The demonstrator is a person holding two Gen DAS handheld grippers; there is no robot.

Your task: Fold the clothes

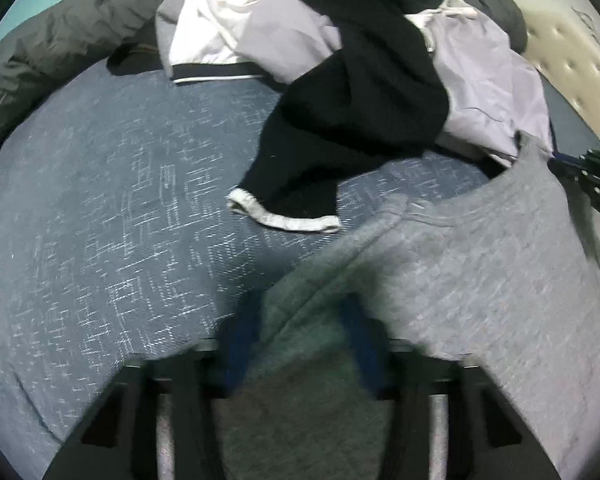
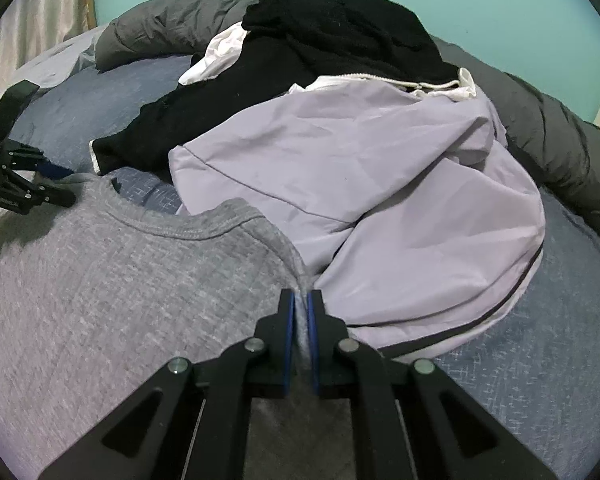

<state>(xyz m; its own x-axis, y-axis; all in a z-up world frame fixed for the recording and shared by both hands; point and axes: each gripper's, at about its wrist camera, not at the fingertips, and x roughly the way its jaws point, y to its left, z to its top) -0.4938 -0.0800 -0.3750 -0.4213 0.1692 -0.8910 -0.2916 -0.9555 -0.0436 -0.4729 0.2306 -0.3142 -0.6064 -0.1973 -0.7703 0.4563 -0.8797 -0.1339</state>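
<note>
A grey T-shirt (image 1: 480, 260) (image 2: 120, 280) lies spread on the blue patterned bedsheet (image 1: 100, 200), with its neckline (image 2: 188, 228) toward the clothes pile. My left gripper (image 1: 300, 304) hangs over the shirt's left shoulder edge. Its blue-padded fingers (image 1: 356, 320) stand apart, with the grey cloth lying loose between them; this view is blurred. From the right wrist view the left gripper (image 2: 60, 184) appears at the shirt's far left corner. My right gripper (image 2: 300, 308) is shut on a pinched fold of the shirt's other shoulder, and it shows at the right edge (image 1: 580, 176) of the left wrist view.
Behind the shirt sits a pile: a lavender jacket (image 2: 360, 184), a black garment with a white cuff (image 1: 360, 100) and a white piece (image 1: 212, 12). A dark grey duvet (image 2: 560, 152) rings the far side. A beige tufted headboard (image 1: 572, 52) and a teal wall (image 2: 500, 8) stand beyond.
</note>
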